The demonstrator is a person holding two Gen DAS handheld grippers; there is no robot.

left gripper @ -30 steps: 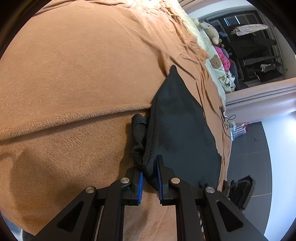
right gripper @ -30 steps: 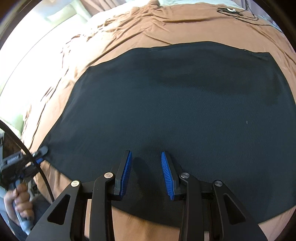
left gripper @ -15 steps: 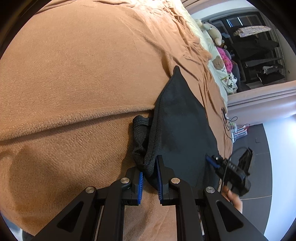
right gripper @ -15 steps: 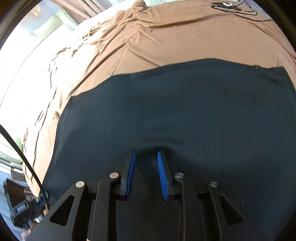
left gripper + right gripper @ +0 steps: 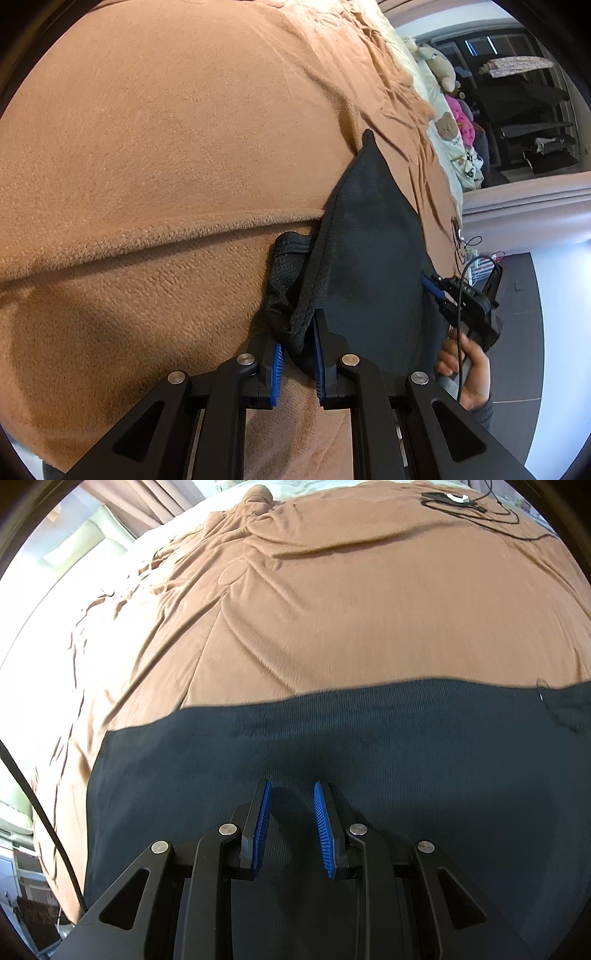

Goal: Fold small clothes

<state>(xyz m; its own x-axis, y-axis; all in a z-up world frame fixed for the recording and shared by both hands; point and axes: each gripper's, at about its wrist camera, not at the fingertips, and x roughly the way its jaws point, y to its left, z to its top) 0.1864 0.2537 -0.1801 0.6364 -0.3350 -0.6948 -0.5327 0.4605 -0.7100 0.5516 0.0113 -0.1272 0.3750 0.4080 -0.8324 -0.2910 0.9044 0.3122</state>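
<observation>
Blue-padded fingers (image 5: 277,363) of the left gripper (image 5: 297,363) are pinched nearly together on a bunched edge of the black garment (image 5: 365,258), with dark knit cloth squeezed between the pads and a rolled hem sagging just to the left of them. From that grip the garment runs away to the far right across the tan blanket (image 5: 155,147) that covers the bed, ending in a point at its far corner. At its right edge the right gripper (image 5: 434,293) shows, with a hand (image 5: 463,363) around its handle. In the right wrist view, the right gripper (image 5: 291,825) has its fingers a narrow gap apart, over the flat black cloth (image 5: 424,746); whether the pads pinch any of it cannot be told. Beyond the garment's far straight edge lies creased blanket (image 5: 351,602), and a black cable (image 5: 491,513) with a small white device rests near the far right
</observation>
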